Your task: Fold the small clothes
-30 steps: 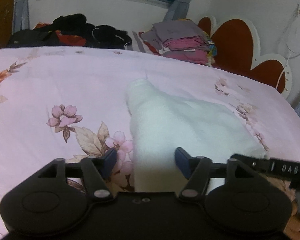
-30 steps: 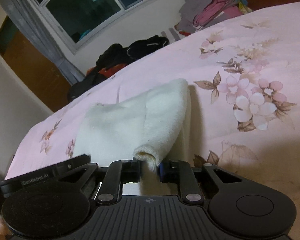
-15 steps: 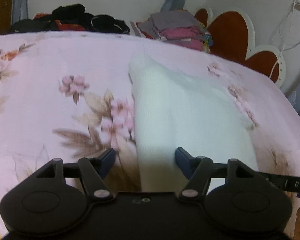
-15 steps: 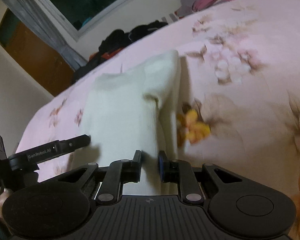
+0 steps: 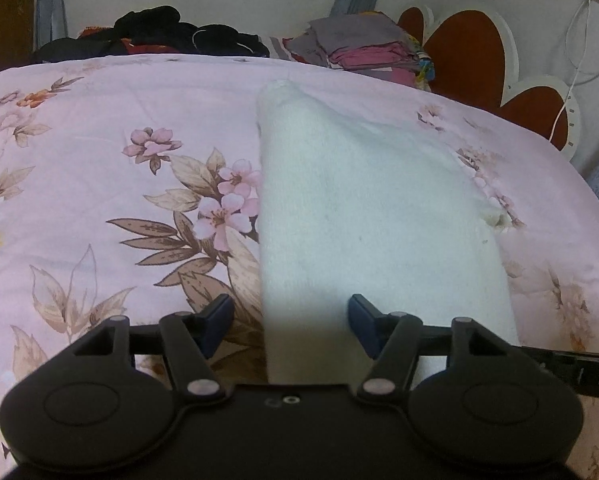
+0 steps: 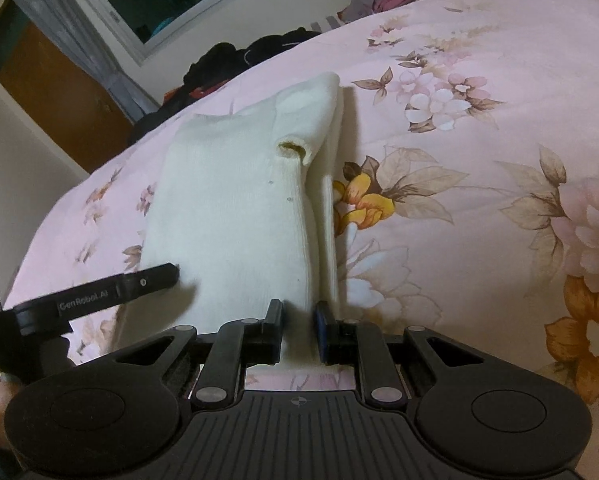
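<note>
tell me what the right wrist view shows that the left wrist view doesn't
Only the right wrist view shows the sweater's cuff opening, the folded layers along its edge, a wooden door and the right tongs nearly closed on the hem. Only the left wrist view shows the heart-shaped headboard and the left tongs open. Both show the white sweater, floral bedspread and dark clothes.

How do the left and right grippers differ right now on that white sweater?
The left gripper is wide open, its jaws astride the white sweater's left edge; the right gripper is narrowed, pinching the sweater's folded right edge. Both are black with blue pads, at the sweater's near end on the floral bedspread.
</note>
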`<action>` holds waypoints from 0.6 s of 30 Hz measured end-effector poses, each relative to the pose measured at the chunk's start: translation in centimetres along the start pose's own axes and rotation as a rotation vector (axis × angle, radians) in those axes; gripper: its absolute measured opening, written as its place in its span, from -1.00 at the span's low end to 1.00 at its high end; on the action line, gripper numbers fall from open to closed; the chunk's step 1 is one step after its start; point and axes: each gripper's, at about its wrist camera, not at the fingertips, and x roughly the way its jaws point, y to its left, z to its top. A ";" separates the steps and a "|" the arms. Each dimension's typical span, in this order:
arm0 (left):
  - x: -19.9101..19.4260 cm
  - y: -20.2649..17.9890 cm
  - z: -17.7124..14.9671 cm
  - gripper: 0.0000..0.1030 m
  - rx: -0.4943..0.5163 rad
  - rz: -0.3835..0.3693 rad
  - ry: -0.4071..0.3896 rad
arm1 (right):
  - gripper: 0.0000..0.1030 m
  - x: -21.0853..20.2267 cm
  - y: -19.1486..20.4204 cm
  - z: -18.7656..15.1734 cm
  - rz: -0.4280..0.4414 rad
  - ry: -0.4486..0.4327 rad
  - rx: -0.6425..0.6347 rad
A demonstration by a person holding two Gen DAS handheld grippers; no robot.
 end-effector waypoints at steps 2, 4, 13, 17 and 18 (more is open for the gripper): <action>-0.1 -0.2 0.0 0.22 0.001 0.008 0.003 | -0.67 0.0 0.3 0.0 -0.017 0.001 -0.016; -0.1 -0.3 0.0 0.22 0.005 0.012 0.006 | -0.68 0.0 0.8 0.0 -0.031 0.004 -0.044; -0.6 -1.0 -0.6 0.21 0.004 -0.019 0.034 | -0.99 -0.6 1.2 -0.4 -0.120 0.000 -0.175; -0.4 -1.6 -1.3 0.22 0.017 -0.004 0.022 | -0.98 0.1 1.6 -0.4 -0.143 0.013 -0.189; -0.4 -1.7 -1.2 0.21 0.018 -0.010 0.030 | -0.98 0.1 1.6 -0.4 -0.148 0.017 -0.202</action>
